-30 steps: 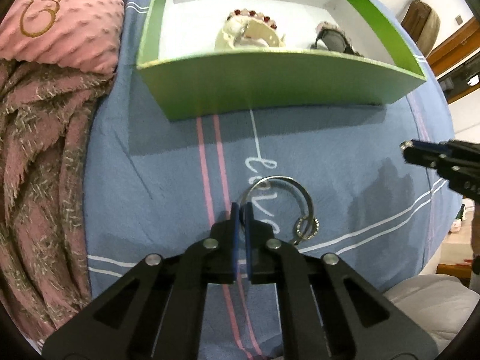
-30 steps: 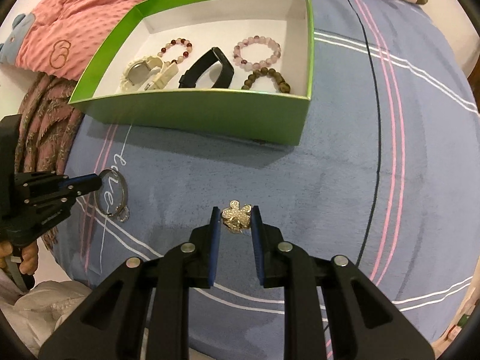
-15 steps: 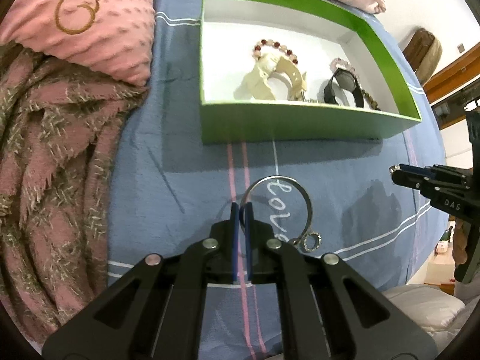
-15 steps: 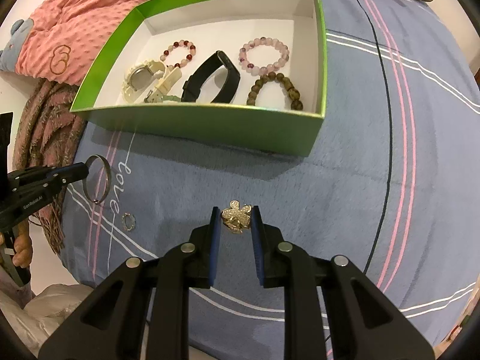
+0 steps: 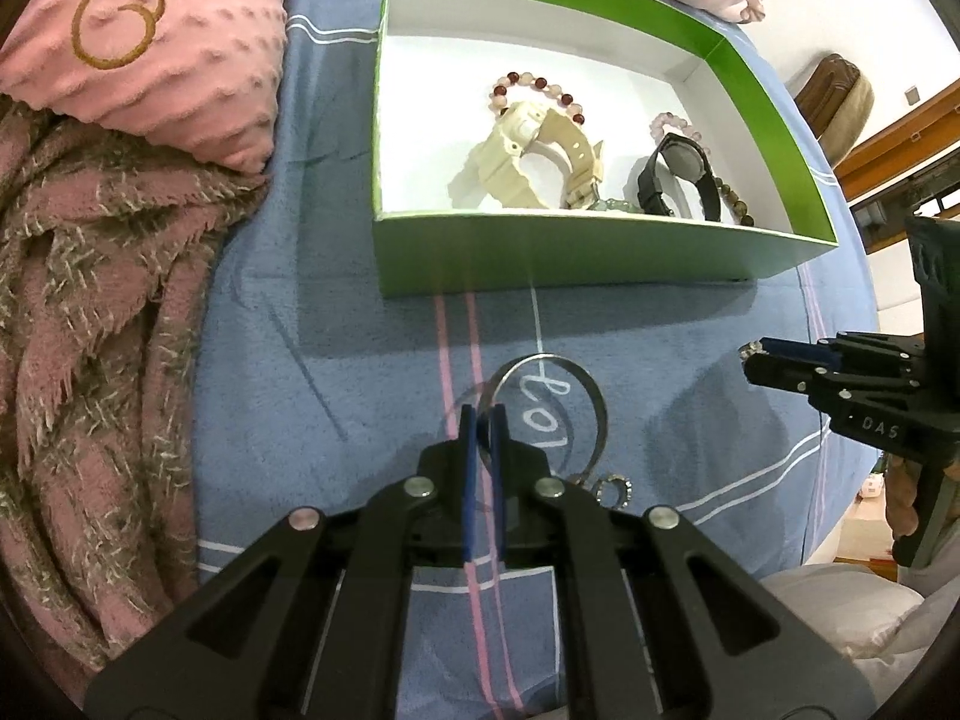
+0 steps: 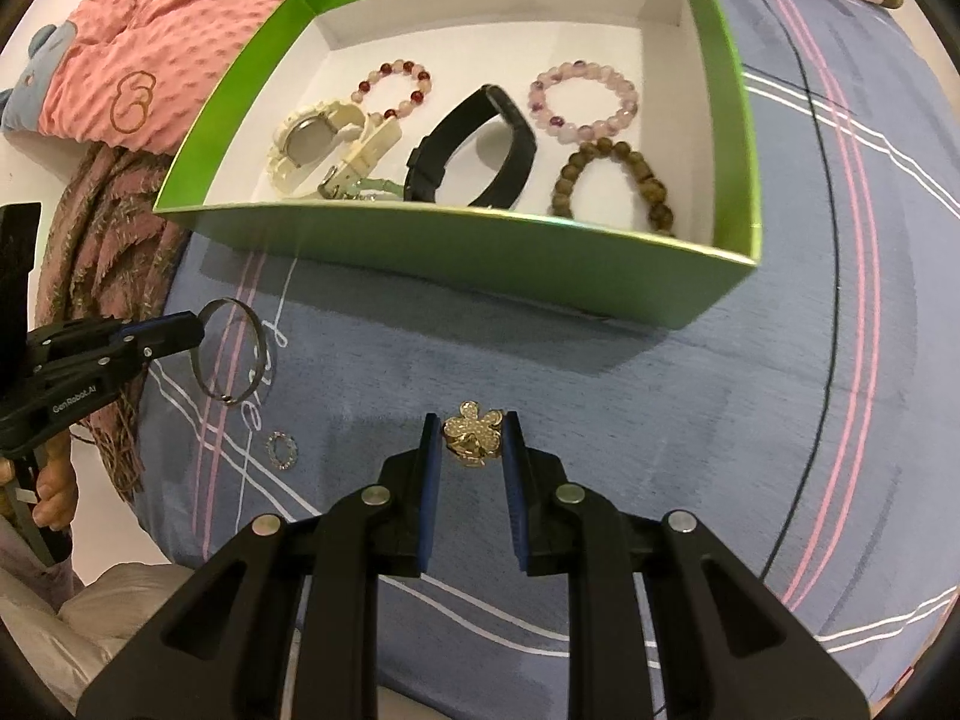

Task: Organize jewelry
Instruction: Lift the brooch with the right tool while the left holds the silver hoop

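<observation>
Since a second ago your left tongs (image 5: 482,420) have lifted the silver bangle (image 5: 555,405) off the blue bedspread (image 6: 690,396), leaving the small sparkly ring (image 6: 282,450) behind on the cloth, and the green box (image 6: 480,252) now shows more of its inside in both views.

Nearest to you on the left, those tongs are clamped on the bangle's rim, the hoop hanging clear of the bed to the right of the pads. The little ring lies on the bedspread just below it, beside a white stripe.

On the right, your right tongs (image 6: 471,447) are clamped on the gold flower brooch (image 6: 473,435), one pad on each side, held above the bedspread.

Beyond both, the box sits on the bed with its near wall facing you. Inside lie a cream watch (image 6: 327,144), a red-and-pink bead bracelet (image 6: 393,87), a black band (image 6: 480,147), a pale pink bead bracelet (image 6: 582,99), a brown bead bracelet (image 6: 612,180) and a pale green piece (image 6: 372,187) against the near wall.

Farther left, a fringed throw (image 5: 90,360) and a pink dotted pillow (image 5: 180,42) rest against the bedspread.
</observation>
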Action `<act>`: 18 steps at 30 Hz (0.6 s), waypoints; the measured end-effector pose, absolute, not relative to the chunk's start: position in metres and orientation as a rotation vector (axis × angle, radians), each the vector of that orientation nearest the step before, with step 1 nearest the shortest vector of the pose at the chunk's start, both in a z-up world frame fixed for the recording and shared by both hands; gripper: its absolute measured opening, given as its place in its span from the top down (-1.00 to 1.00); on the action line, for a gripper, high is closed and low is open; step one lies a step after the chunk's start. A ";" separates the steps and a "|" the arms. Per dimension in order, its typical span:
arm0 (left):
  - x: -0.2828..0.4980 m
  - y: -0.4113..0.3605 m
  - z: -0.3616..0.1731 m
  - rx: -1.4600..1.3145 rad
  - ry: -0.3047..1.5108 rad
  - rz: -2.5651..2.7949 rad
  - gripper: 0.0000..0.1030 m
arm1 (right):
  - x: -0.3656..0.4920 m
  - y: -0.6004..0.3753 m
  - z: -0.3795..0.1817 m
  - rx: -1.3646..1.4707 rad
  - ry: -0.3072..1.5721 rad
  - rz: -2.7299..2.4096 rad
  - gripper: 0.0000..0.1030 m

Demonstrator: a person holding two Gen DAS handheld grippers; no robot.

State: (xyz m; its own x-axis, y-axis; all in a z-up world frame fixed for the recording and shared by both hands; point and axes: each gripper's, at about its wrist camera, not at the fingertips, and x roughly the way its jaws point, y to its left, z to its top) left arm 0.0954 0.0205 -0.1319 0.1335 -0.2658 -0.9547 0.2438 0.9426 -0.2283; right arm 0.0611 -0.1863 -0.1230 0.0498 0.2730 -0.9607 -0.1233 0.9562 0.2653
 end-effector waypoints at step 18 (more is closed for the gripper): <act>0.083 0.033 -0.108 -0.022 1.316 -0.344 0.91 | 0.051 -0.183 -0.115 0.093 1.445 0.316 0.61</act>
State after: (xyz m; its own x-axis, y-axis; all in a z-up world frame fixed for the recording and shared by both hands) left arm 0.0831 0.0330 -0.1084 0.2090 -0.2600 -0.9427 0.2347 0.9492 -0.2097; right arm 0.0512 -0.1826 -0.1151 0.0919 0.2681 -0.9590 -0.1566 0.9550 0.2520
